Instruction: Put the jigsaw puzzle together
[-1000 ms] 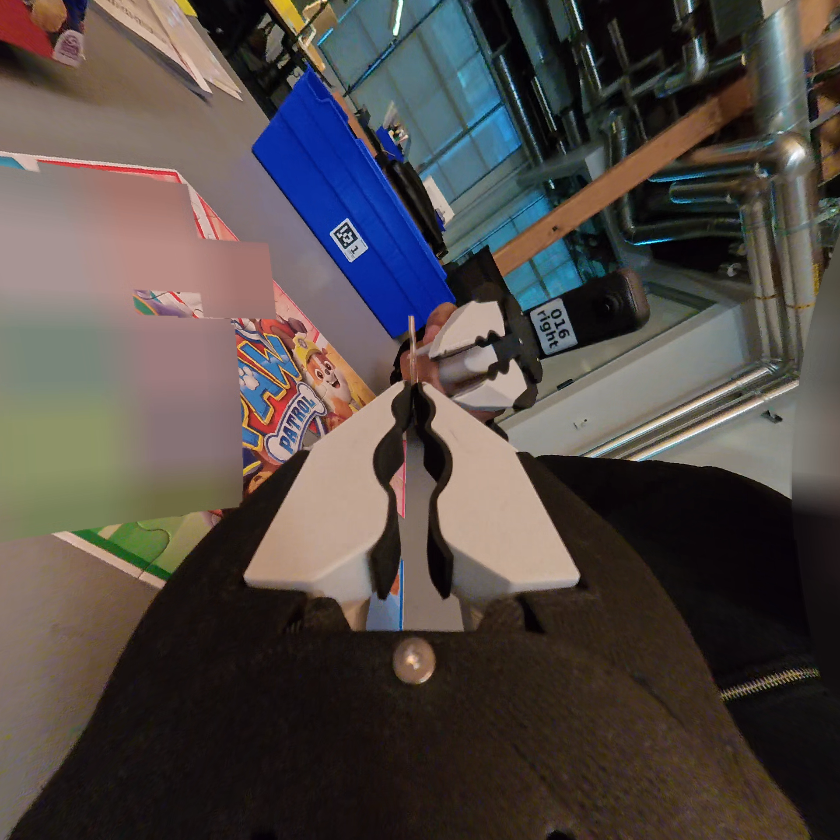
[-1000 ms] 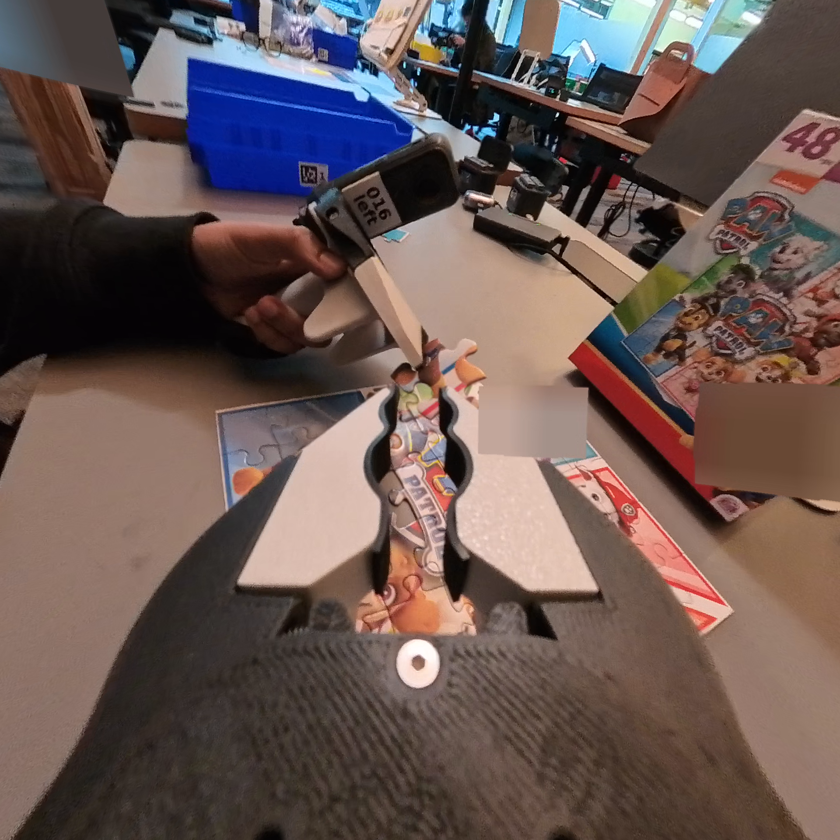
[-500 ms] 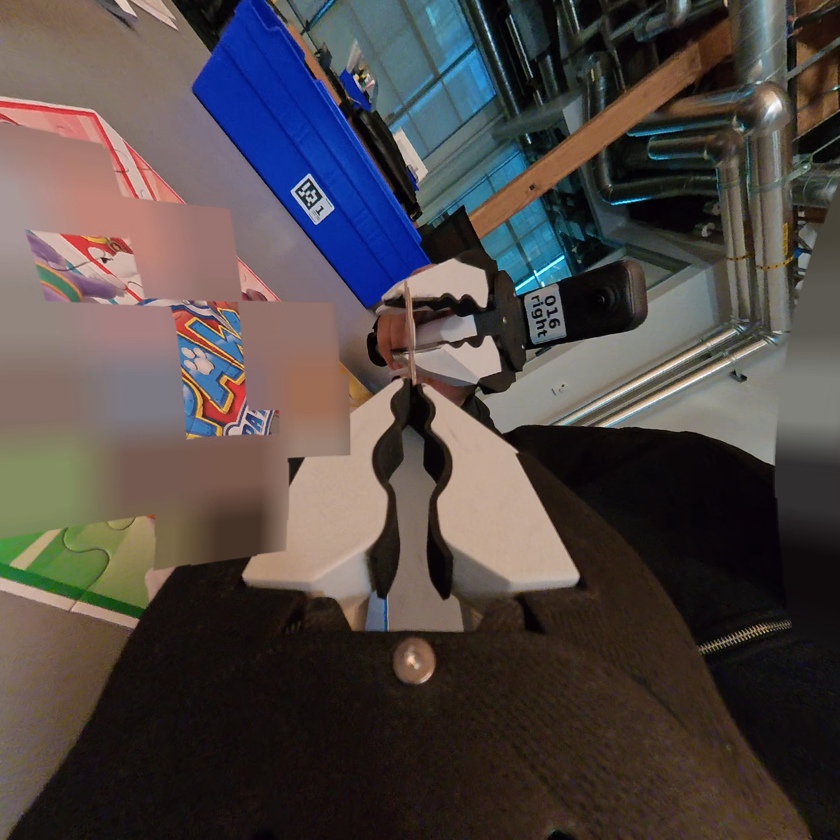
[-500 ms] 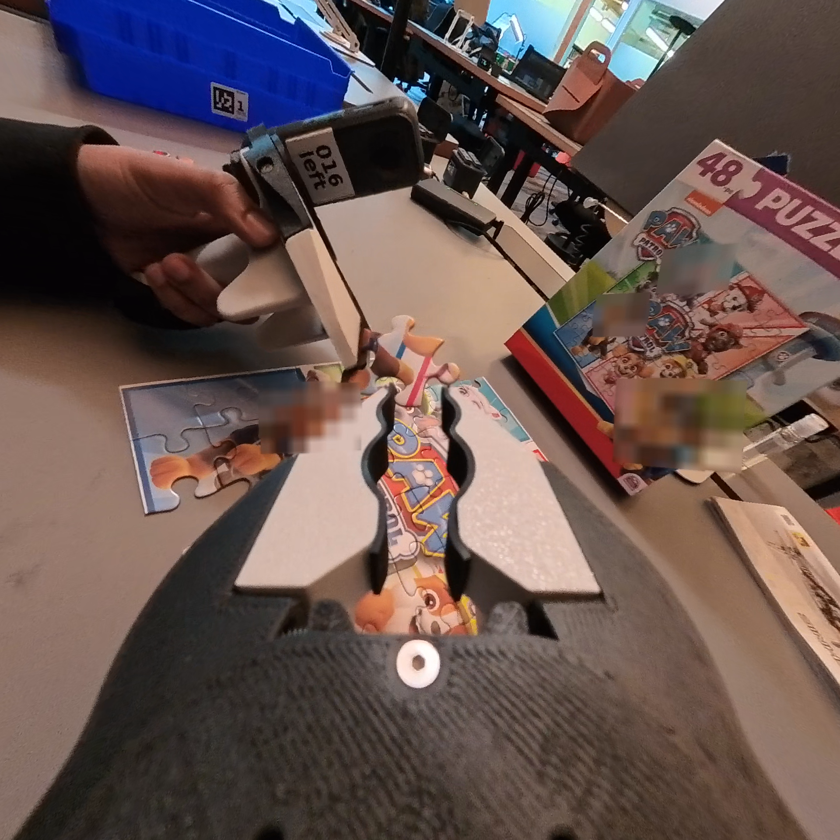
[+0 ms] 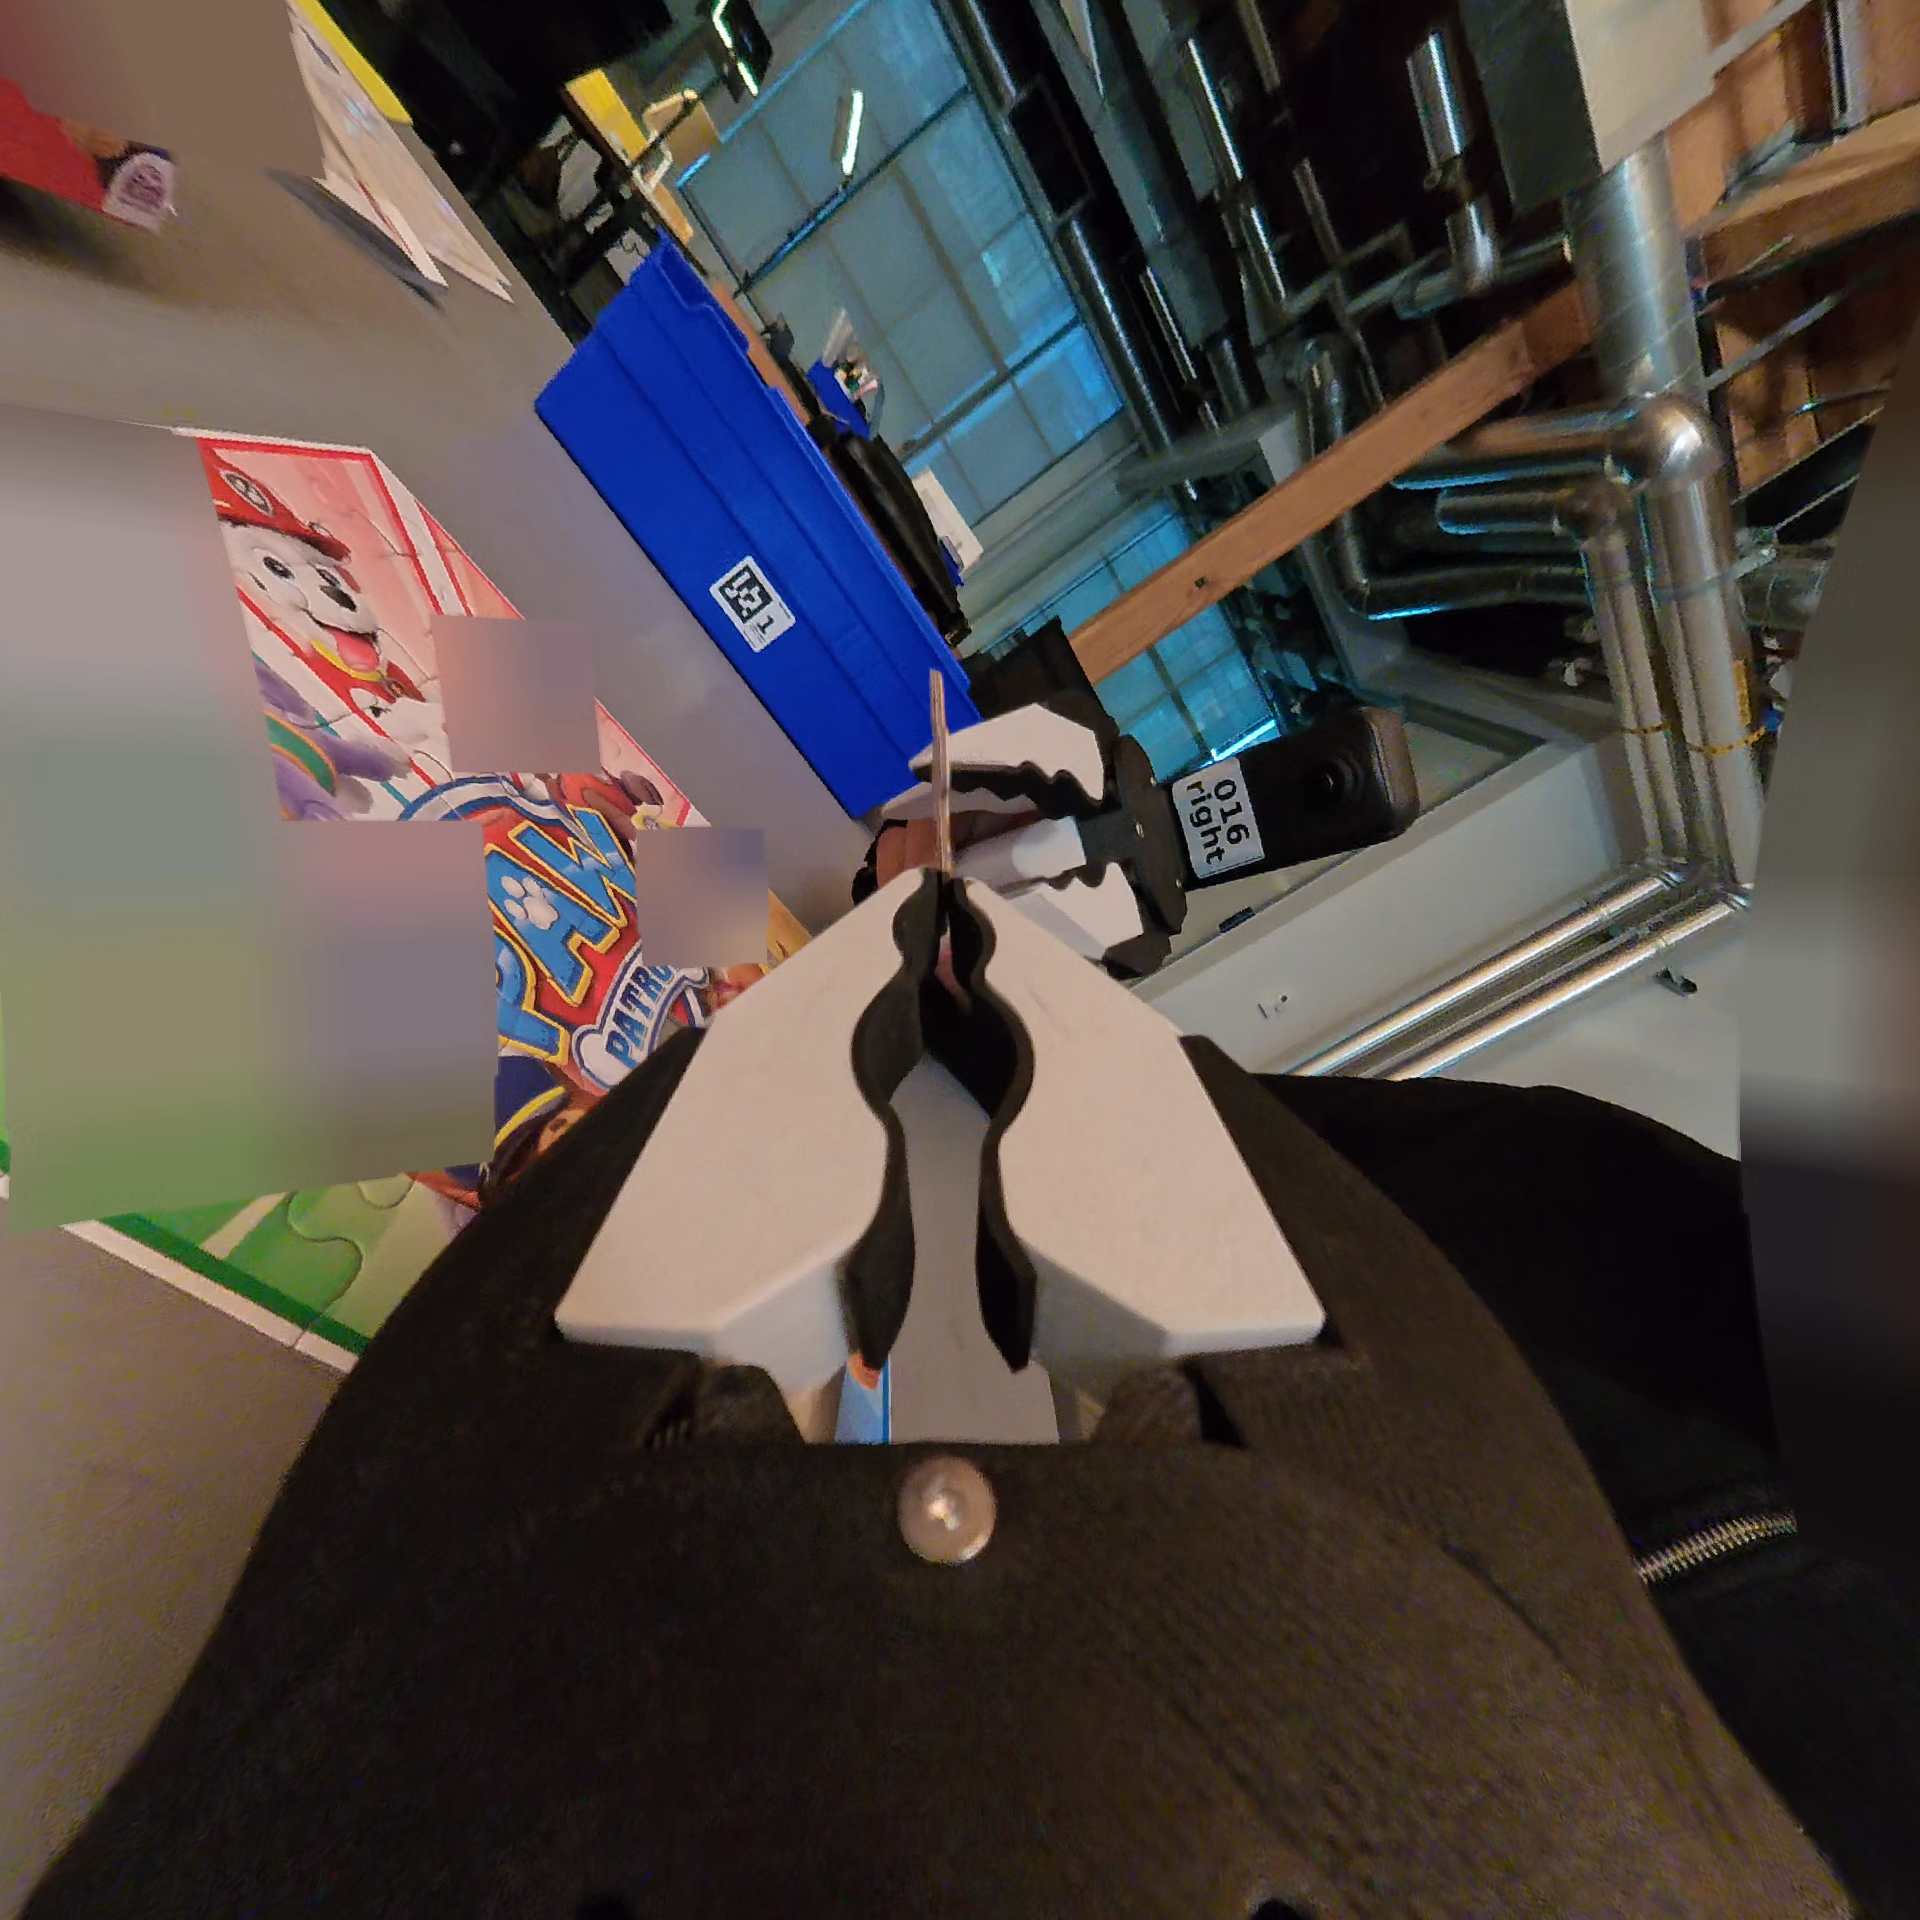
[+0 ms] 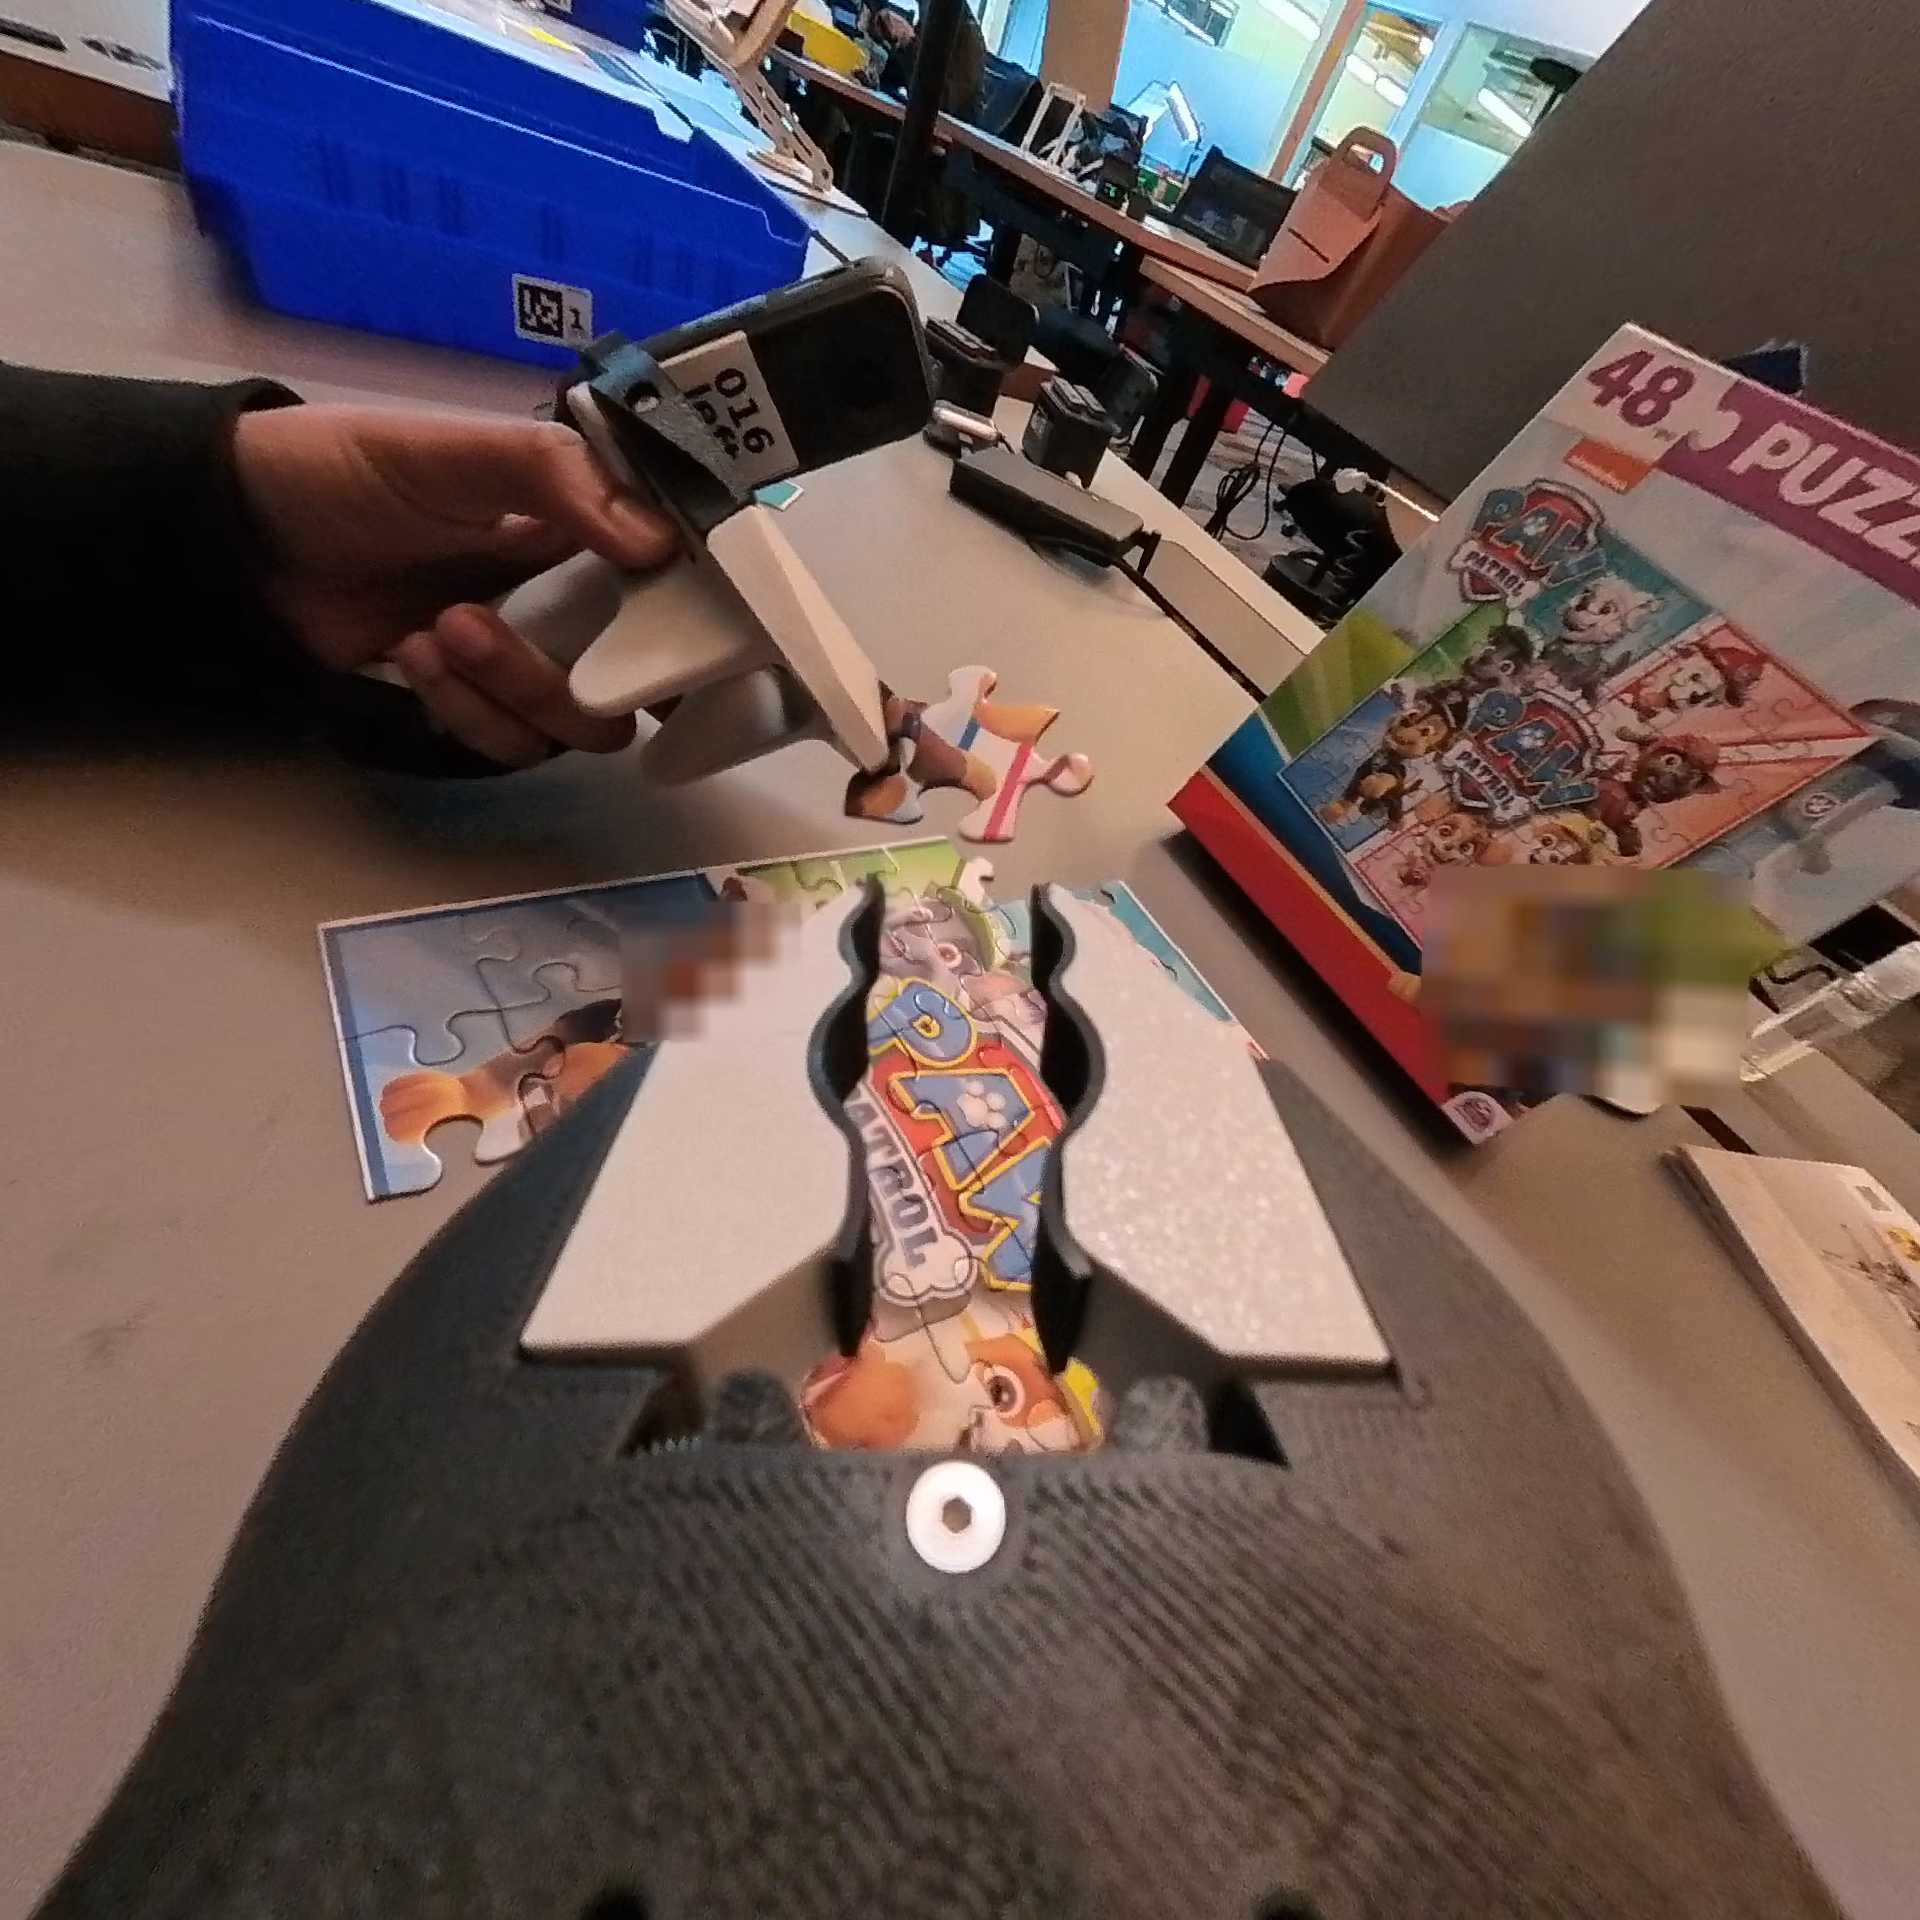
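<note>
The assembled puzzle on the grey bench is the landmark here. Nearest to the camera, the right gripper hovers over the middle of the puzzle; its jaws stand apart and nothing is between them, only the printed picture shows through the gap.

Just beyond the far edge of the puzzle, and lifted above the bench, is the loose puzzle piece. The left gripper has its jaws closed on one edge of this piece, and the pads press on the cardboard; the rest of the piece sticks out free toward the puzzle box. In the left wrist view the piece shows edge-on, straight up from the closed tips.

To handle such a thin piece well, I judge that the grip must remain firm and flat, because a hold on one edge only lets the piece turn easily.

To the right of the puzzle the box leans upright. Far behind the puzzle stands a blue bin.
</note>
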`<state>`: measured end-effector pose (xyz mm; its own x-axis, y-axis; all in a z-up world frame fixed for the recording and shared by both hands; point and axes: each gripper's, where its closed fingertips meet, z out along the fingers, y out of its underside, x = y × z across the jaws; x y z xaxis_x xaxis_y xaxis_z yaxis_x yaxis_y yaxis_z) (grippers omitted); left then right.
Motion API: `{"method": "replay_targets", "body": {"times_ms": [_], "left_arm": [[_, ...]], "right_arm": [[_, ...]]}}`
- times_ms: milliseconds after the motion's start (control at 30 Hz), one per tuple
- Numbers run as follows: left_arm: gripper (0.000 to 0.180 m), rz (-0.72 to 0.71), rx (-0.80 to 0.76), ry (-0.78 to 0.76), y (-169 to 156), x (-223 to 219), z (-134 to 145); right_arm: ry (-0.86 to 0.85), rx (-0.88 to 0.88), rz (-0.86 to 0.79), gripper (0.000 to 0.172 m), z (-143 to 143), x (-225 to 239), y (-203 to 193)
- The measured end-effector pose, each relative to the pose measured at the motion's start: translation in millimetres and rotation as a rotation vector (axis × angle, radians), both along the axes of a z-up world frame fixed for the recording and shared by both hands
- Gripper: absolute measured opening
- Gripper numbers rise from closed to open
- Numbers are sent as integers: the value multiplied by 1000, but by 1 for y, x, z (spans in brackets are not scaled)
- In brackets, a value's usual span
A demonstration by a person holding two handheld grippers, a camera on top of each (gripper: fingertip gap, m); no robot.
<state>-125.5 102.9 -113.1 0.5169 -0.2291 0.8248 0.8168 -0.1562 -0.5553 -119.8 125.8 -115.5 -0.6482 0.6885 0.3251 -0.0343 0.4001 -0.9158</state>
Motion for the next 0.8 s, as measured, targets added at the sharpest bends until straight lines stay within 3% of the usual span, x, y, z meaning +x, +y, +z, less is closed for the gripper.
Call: {"method": "replay_targets", "body": {"times_ms": [233, 467, 700, 767, 800], "left_arm": [[0, -20, -20, 12, 4, 6, -3], [0, -57, -56, 34, 10, 16, -8], [0, -94, -87, 74, 14, 26, -13], [5, -89, -75, 63, 13, 24, -11], [8, -95, -63, 60, 11, 24, -9]], "right_arm": [[-8, -27, 10, 47, 1, 1, -7], [-20, 5, 11, 54, -5, 0, -12], [-13, 37, 23, 35, -6, 3, -12], [-1, 45, 20, 27, -5, 3, -9], [12, 49, 3, 16, -3, 2, -4]]}}
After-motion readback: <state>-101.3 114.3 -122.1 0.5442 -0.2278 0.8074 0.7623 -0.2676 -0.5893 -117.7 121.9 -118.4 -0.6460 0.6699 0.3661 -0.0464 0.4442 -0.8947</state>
